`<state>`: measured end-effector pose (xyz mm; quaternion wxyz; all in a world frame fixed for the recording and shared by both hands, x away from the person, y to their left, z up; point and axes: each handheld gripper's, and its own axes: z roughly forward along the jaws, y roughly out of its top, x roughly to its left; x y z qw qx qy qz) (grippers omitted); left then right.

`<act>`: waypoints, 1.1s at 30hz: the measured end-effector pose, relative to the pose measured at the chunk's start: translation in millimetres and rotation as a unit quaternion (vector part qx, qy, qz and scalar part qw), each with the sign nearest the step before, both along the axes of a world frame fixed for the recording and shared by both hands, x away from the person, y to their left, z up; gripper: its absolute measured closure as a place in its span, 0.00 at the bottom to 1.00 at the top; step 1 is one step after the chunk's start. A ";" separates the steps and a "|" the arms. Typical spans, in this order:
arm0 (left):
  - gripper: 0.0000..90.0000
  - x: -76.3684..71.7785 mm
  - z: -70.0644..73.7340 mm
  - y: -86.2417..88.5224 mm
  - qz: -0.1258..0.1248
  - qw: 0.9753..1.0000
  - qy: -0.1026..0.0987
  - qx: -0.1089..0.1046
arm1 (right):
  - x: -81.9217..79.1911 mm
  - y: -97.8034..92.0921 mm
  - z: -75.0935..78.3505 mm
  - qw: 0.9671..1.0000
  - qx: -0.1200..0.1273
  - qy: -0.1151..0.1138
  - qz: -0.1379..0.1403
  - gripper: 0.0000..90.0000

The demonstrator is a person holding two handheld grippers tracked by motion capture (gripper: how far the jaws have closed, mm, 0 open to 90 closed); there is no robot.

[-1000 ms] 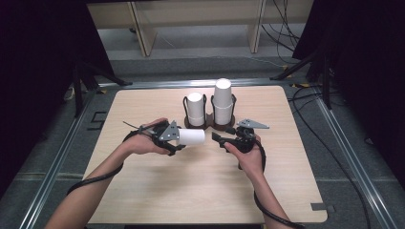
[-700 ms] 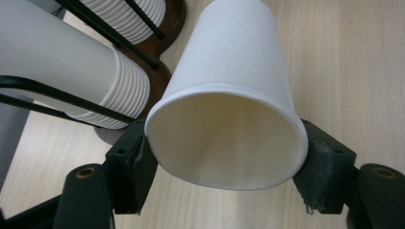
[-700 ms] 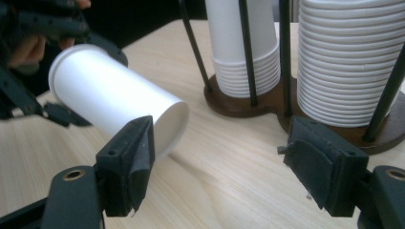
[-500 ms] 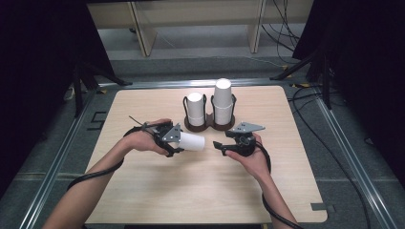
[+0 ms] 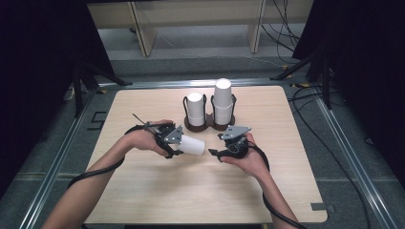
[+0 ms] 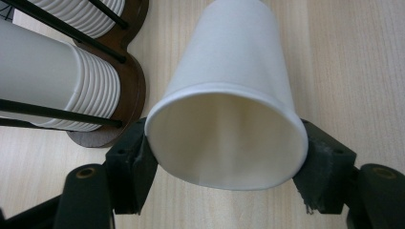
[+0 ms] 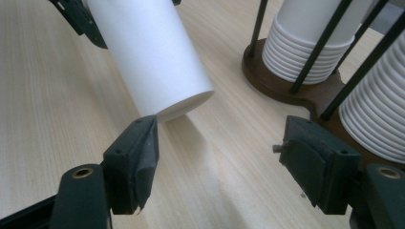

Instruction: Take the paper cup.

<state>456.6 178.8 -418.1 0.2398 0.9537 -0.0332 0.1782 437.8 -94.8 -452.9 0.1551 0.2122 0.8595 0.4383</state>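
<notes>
Left tool (image 5: 177, 145) is clamped on 1 paper cup (image 5: 193, 145) at its rim, both jaws pressing the open mouth, cup lying sideways just above the table (image 5: 143, 200) near its middle, base aimed at the right tool (image 5: 216, 152). That right tool is released, jaws spread wide and empty, the cup's base just ahead of the left jaw in its own view. Looks like a handover: best to slide those open jaws squarely round the cup's body and close gently, since thin paper crushes easily. Both forearms reach in from the near edge, hands turned inward facing each other. Beyond, toward the far edge, the 2-column cup holder (image 5: 210, 125) carries 2 stacks (image 5: 222, 101).
</notes>
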 end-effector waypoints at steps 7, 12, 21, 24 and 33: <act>0.34 -1.2 2.1 -2.9 -0.003 1.000 0.001 0.010 | -2.0 7.9 2.1 0.999 -0.026 -0.017 0.027 0.32; 0.34 -1.0 2.5 -4.3 -0.008 1.000 0.003 0.015 | -3.2 13.1 4.8 0.999 -0.032 -0.019 0.038 0.33; 0.34 -1.2 3.6 -5.8 -0.014 1.000 0.006 0.021 | -2.2 18.2 7.7 0.997 -0.039 -0.031 0.054 0.34; 0.34 -1.6 4.0 -6.5 -0.019 1.000 0.005 0.024 | -4.0 19.7 7.2 0.998 -0.035 -0.016 0.054 0.34; 0.33 -1.3 5.5 -9.0 -0.024 0.999 0.009 0.033 | -2.8 26.6 9.8 0.996 -0.047 -0.027 0.077 0.35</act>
